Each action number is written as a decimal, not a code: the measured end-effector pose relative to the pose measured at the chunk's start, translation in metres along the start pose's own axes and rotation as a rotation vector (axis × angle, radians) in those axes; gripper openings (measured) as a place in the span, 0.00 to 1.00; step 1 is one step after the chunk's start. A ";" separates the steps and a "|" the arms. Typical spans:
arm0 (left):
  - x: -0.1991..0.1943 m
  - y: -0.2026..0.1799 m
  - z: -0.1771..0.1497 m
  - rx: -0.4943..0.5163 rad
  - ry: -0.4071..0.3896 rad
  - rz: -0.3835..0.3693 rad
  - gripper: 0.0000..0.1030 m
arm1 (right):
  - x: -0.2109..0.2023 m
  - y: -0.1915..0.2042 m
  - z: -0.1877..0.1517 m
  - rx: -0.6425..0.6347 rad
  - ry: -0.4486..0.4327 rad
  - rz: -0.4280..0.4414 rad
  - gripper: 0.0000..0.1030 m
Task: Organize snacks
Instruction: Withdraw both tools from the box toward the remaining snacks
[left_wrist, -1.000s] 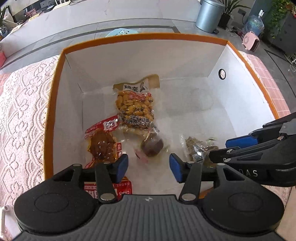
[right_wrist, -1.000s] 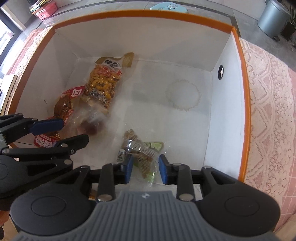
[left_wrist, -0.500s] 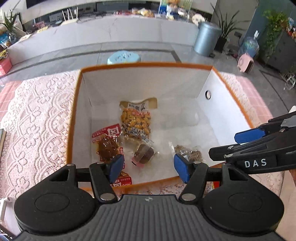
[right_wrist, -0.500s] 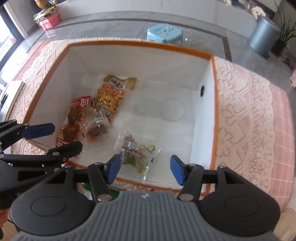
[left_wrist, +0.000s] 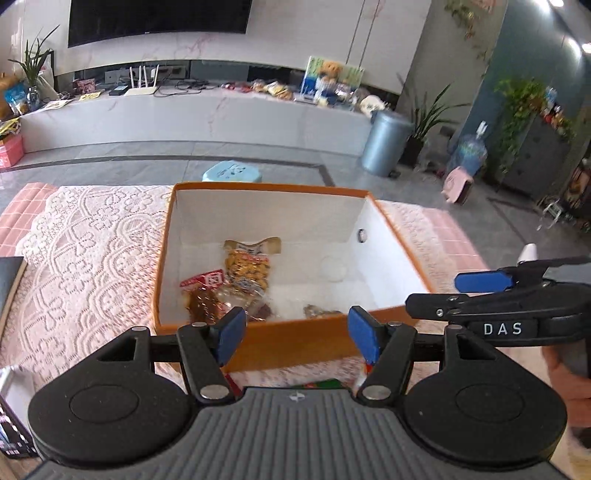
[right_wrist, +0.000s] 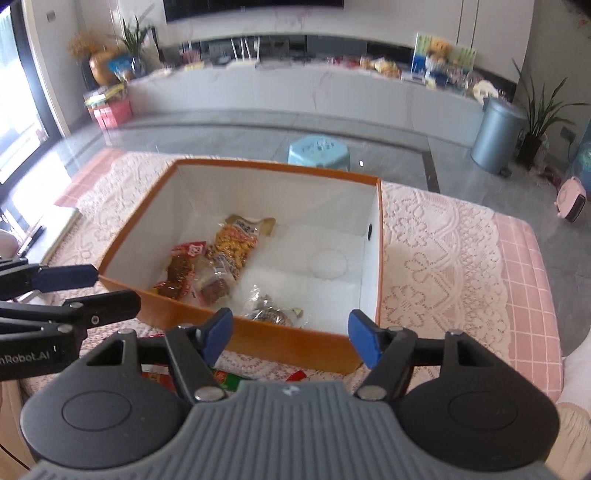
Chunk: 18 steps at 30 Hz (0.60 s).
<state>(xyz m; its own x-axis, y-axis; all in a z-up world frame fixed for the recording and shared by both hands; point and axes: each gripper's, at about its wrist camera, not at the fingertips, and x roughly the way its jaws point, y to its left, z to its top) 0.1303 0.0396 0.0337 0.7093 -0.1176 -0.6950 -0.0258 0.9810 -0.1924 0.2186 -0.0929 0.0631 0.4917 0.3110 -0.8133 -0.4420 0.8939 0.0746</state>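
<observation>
Snacks (right_wrist: 221, 258) lie in the box's (right_wrist: 280, 334) nine-o'clock half; left gripper (left_wrist: 295, 334) empty, agape; right gripper (right_wrist: 290, 334) opening, empty.

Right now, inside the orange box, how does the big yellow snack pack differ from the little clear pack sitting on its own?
The yellow snack pack is the longer of the two and lies near the box's middle, against other packets. The clear pack is smaller and crumpled, and lies apart from the others by the near wall. The first shows bright orange-yellow pieces; the second shows dull brown contents. Both lie loose on the white floor, and no gripper holds either.
</observation>
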 end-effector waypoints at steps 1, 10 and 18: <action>-0.005 -0.002 -0.005 0.000 -0.010 -0.011 0.73 | -0.006 0.000 -0.006 0.003 -0.014 0.003 0.68; -0.018 -0.002 -0.050 -0.040 0.030 -0.102 0.73 | -0.041 0.014 -0.068 -0.016 -0.155 -0.041 0.71; -0.024 0.000 -0.085 -0.060 0.051 -0.139 0.73 | -0.047 0.026 -0.130 0.063 -0.233 -0.069 0.71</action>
<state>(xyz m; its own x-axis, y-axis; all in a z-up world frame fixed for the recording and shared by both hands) 0.0535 0.0290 -0.0087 0.6725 -0.2603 -0.6928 0.0267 0.9440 -0.3288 0.0868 -0.1265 0.0287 0.6819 0.3079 -0.6635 -0.3575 0.9316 0.0649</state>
